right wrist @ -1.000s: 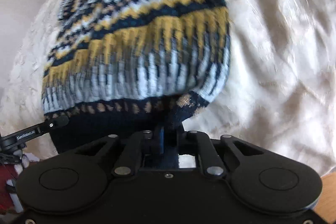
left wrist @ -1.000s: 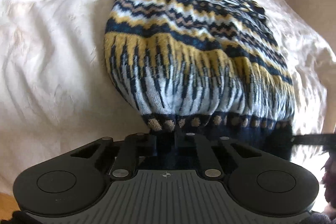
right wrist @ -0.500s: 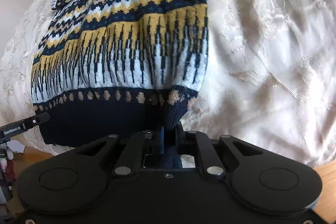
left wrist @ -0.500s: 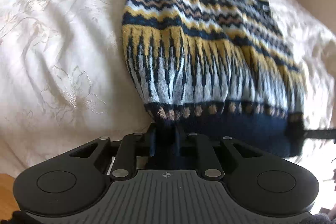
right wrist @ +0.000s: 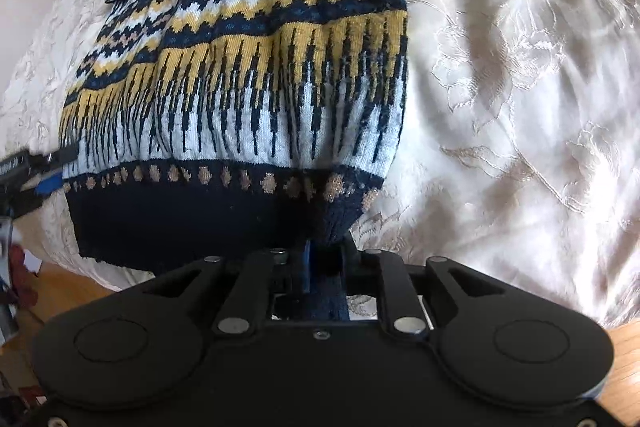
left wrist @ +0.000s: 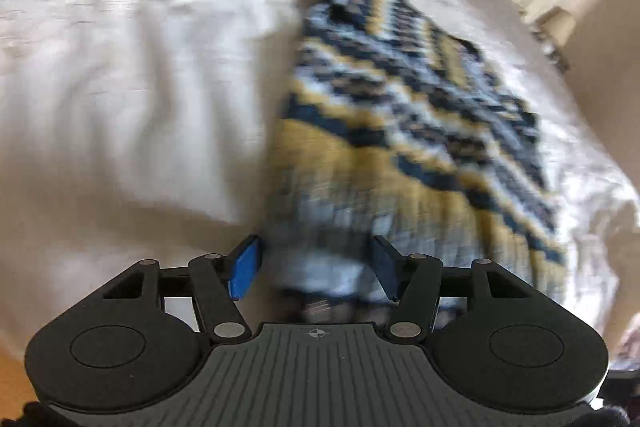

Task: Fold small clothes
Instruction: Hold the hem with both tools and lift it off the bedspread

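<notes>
A: On the cream embroidered bedspread (right wrist: 500,75) lies the navy, yellow and white patterned knit sweater (right wrist: 256,75), spread flat, its dark hem at the near edge of the bed.

B: Status of the left hand-held gripper (left wrist: 316,267)?

A: Jaws opening, well apart; the hem lies between them, unclamped.

B: And the right hand-held gripper (right wrist: 324,263)?

A: Jaws opening; the hem corner sits in the narrow gap. Step in hand: release after laying flat. Next move probably requires regripping for the first fold.
</notes>
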`<state>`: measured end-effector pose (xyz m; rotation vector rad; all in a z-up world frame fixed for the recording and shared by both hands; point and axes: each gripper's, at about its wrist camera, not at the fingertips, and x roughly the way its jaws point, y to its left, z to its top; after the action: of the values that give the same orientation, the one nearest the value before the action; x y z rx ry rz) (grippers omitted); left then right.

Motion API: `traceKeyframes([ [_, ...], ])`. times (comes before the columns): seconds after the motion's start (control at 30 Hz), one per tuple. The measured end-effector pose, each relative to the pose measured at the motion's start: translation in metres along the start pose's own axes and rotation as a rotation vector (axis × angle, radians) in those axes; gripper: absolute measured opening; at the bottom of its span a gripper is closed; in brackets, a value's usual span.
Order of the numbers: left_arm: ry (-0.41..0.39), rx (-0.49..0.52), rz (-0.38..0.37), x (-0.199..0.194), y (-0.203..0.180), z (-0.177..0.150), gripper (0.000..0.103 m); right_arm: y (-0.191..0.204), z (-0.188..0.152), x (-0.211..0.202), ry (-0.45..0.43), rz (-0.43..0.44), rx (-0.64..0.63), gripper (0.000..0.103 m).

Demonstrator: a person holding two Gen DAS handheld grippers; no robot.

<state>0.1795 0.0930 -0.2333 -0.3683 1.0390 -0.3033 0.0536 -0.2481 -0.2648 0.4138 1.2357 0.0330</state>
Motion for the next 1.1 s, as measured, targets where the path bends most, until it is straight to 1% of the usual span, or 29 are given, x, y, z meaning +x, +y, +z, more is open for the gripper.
traceKeyframes([
  [0.03,0.008,0.007,-0.056,0.002,-0.010,0.002,0.058,0.001,0.001,0.001,0.003,-0.002,-0.004,0.027],
  [0.1,0.009,0.056,-0.137,-0.002,-0.028,0.001,0.058,0.000,0.001,0.002,0.007,-0.004,-0.008,0.028],
  [0.17,-0.024,0.117,-0.175,-0.019,-0.042,0.000,0.058,0.001,0.002,0.002,0.010,-0.004,-0.008,0.028],
  [0.23,-0.078,0.137,-0.191,-0.041,-0.044,-0.002,0.058,0.003,0.003,0.003,0.012,-0.005,-0.012,0.028],
  [0.33,-0.180,0.095,-0.193,-0.076,-0.030,-0.004,0.058,0.004,0.004,0.006,0.012,-0.003,-0.005,0.029],
  [0.37,-0.216,0.069,-0.172,-0.086,-0.022,-0.003,0.059,0.004,0.004,0.006,0.011,-0.002,0.000,0.029],
  [0.43,-0.238,0.052,-0.107,-0.094,-0.011,-0.001,0.059,0.004,0.004,0.007,0.010,0.000,0.004,0.029],
  [0.5,-0.211,0.078,-0.027,-0.092,-0.001,0.000,0.059,0.003,0.003,0.006,0.009,0.002,0.004,0.029],
  [0.57,-0.166,0.089,0.033,-0.083,0.005,-0.001,0.059,0.002,0.004,0.006,0.010,0.004,0.004,0.029],
  [0.67,-0.055,0.092,0.070,-0.060,0.014,-0.006,0.059,0.002,0.004,0.005,0.005,0.002,0.005,0.029],
  [0.8,0.018,0.106,0.060,-0.032,0.013,-0.017,0.058,0.004,0.004,0.003,0.000,-0.001,-0.002,0.030],
  [0.9,0.034,0.130,0.032,-0.015,0.006,-0.017,0.059,0.003,0.003,0.000,-0.012,-0.008,-0.003,0.038],
  [0.97,0.042,0.136,0.018,-0.004,0.003,-0.015,0.059,0.000,0.003,-0.003,-0.026,-0.009,0.003,0.041],
  [1.0,0.053,0.138,0.022,0.000,0.002,-0.014,0.059,-0.002,0.004,-0.004,-0.037,-0.007,0.009,0.050],
  [1.03,0.061,0.141,0.027,0.004,0.002,-0.014,0.060,-0.004,0.005,-0.007,-0.052,-0.005,0.017,0.062],
  [1.07,0.070,0.143,0.031,0.008,0.001,-0.014,0.061,-0.006,0.006,-0.008,-0.063,-0.005,0.028,0.069],
  [1.1,0.078,0.142,0.033,0.011,0.002,-0.013,0.062,-0.008,0.007,-0.009,-0.070,-0.002,0.039,0.078],
])
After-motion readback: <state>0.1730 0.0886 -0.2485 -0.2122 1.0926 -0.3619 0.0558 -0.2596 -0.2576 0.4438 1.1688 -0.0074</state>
